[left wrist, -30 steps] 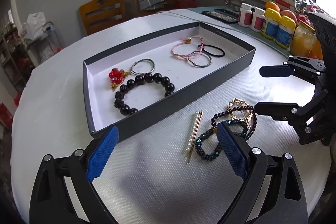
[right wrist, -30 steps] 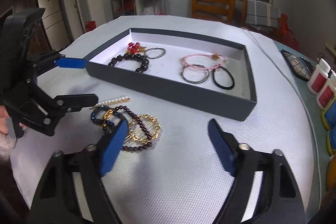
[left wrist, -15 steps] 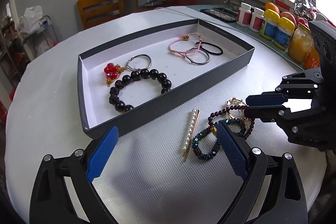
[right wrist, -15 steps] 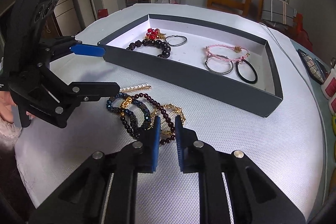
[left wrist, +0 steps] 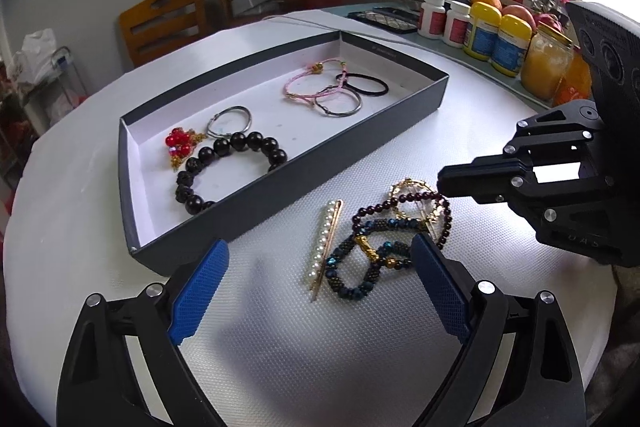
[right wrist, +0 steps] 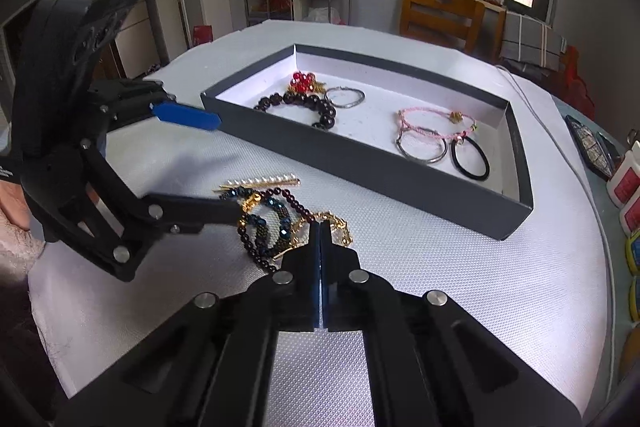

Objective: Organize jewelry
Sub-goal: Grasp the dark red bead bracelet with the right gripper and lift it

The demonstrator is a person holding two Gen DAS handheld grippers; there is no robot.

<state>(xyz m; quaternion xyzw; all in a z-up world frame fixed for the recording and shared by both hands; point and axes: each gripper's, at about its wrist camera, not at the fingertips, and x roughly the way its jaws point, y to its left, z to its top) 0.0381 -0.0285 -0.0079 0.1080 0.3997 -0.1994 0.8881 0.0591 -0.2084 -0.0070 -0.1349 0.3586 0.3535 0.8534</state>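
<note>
Right hand-held gripper (right wrist: pixel 321 227) pinched fully together at tangled bracelets (right wrist: pixel 276 223), left hand-held gripper (left wrist: pixel 320 279) wide open, empty, tray (left wrist: pixel 280 183) just behind.

Jewelry, part sorted into a tray, part loose on the desk

The dark gray tray (left wrist: pixel 360 151) with a white floor holds a black bead bracelet (left wrist: pixel 228 171), a red bead charm (left wrist: pixel 180 145), two silver rings (left wrist: pixel 229 121), a pink cord bracelet (left wrist: pixel 316 85) and a black hair tie (left wrist: pixel 366 84). Just in front of it lie a pearl hair clip (left wrist: pixel 326 243) and a tangle of a dark purple bead bracelet (left wrist: pixel 376 209), a blue bead bracelet (left wrist: pixel 352 267) and a gold chain (left wrist: pixel 412 187).
</note>
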